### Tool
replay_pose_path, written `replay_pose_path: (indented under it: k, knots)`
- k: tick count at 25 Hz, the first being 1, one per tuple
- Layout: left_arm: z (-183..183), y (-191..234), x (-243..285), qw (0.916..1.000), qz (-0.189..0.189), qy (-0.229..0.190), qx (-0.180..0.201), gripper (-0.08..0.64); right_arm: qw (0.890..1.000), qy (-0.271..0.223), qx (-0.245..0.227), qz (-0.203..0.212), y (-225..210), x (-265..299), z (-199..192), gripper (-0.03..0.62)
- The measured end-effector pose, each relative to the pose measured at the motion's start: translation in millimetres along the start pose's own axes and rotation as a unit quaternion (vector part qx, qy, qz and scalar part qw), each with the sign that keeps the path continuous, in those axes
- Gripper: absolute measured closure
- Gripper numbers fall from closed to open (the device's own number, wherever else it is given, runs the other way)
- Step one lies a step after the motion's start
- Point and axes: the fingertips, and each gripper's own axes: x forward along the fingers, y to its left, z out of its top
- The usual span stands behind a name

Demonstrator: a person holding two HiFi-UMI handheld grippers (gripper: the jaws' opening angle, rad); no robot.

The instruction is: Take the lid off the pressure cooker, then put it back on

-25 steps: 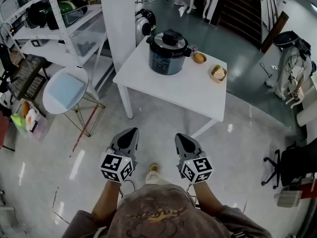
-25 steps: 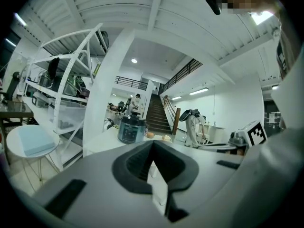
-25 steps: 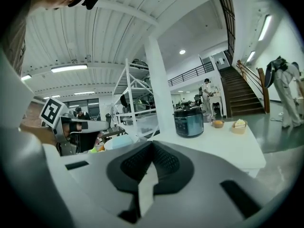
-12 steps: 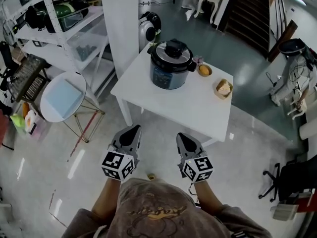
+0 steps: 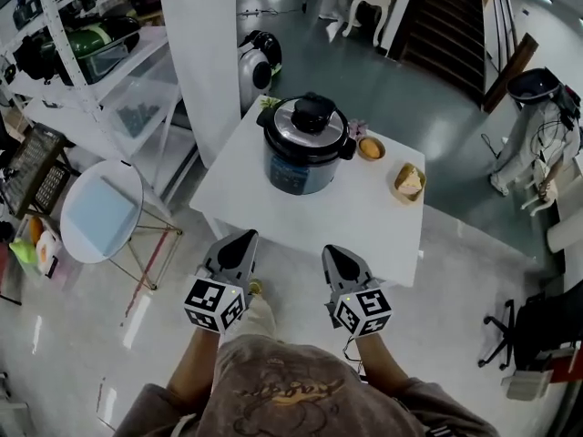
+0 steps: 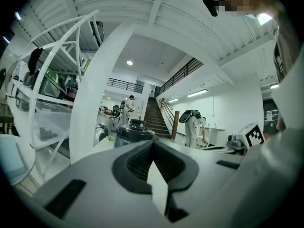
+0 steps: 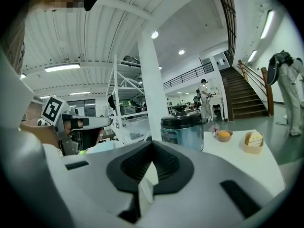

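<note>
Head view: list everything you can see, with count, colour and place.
table: 1, white, centre
cooker: 1, dark body, table's far left
lid: 1, silver with black knob, on the cooker
bowls: 2, tan, food in each, table's far right
round stand: 1, white with pale blue top, floor at left
shelves: 1 unit, white, upper left
pillar: 1, white, behind the table
chair: 1, black, lower right
person: 1, in white, right edge
left tool: 1, grey, shut, empty, bottom centre
right tool: 1, grey, shut, empty, beside it
</note>
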Motion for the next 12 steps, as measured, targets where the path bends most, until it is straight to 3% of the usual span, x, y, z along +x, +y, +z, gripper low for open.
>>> replay_pose_path:
  k: [12]
  knots:
    - [37.7, 60.5, 113.2, 0.9972, -0.073, 0.015, 0.012, 0.558, 0.998, -0.017, 0.015, -0.050, -47.8, 85.0, 47.6, 0.595]
